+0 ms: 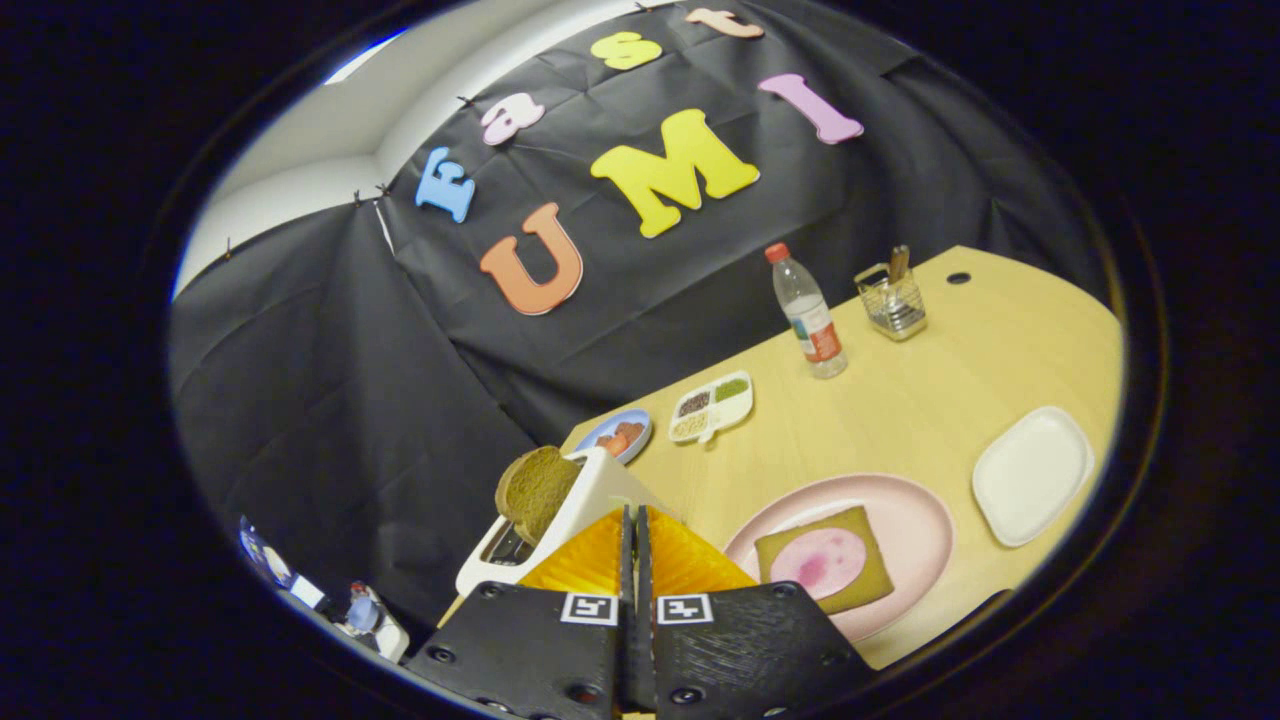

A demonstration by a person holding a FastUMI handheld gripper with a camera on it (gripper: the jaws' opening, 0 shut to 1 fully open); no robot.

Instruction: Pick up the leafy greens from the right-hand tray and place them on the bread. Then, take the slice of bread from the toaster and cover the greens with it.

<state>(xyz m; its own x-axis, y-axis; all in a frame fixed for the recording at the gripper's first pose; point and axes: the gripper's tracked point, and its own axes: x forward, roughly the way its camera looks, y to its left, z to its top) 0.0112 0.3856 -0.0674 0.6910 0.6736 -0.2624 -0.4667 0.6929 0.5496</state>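
**One slice in the toaster, one on the plate, fingers closed on nothing**

Two slices of brown bread on a pale wooden table. One flat on a round pink plate, topped with a round pink slice of meat, just ahead and right of the fingers. The other upright and poking out of a white toaster, just ahead and left of the fingers. No greens on the plated bread. Right of the pink plate, near it, an empty white square tray.

Gripper held above the near table edge, fingers pressed together, nothing between them, tips pointing between toaster and plate.

Beyond the toaster, a small blue plate with reddish pieces; beside it a white divided dish with dark, green and pale fillings in separate compartments. Farther back, an upright clear plastic bottle with a red cap, and near it a small wire basket holding items too small to tell.
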